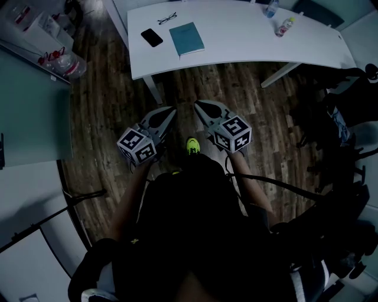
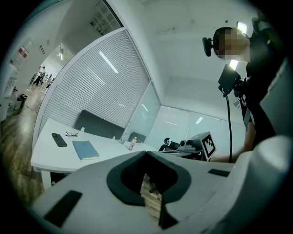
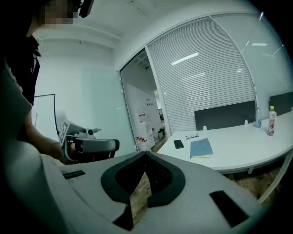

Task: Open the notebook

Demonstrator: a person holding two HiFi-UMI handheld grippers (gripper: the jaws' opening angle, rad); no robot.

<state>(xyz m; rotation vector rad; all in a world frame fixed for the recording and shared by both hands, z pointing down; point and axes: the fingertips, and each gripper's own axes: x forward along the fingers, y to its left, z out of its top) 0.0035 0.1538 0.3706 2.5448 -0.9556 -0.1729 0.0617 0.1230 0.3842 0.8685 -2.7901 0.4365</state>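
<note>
Your yellow shoe (image 1: 192,145) is showing just below both grippers, over the wooden floor (image 1: 236,82). On the white table (image 1: 248,41) at 12 o'clock, a phone (image 1: 152,37) is lying at 9 o'clock of the notebook (image 1: 186,38), glasses (image 1: 168,18) at its 11 and a bottle (image 1: 284,26) well apart at 3. The notebook is lying closed and flat, with its long axis running roughly 12 to 6. Your left gripper (image 1: 170,111) and right gripper (image 1: 198,105) are both pinching their jaws together on nothing, short of the table edge.

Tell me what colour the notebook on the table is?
The flat rectangular notebook is teal; head view best.
</note>
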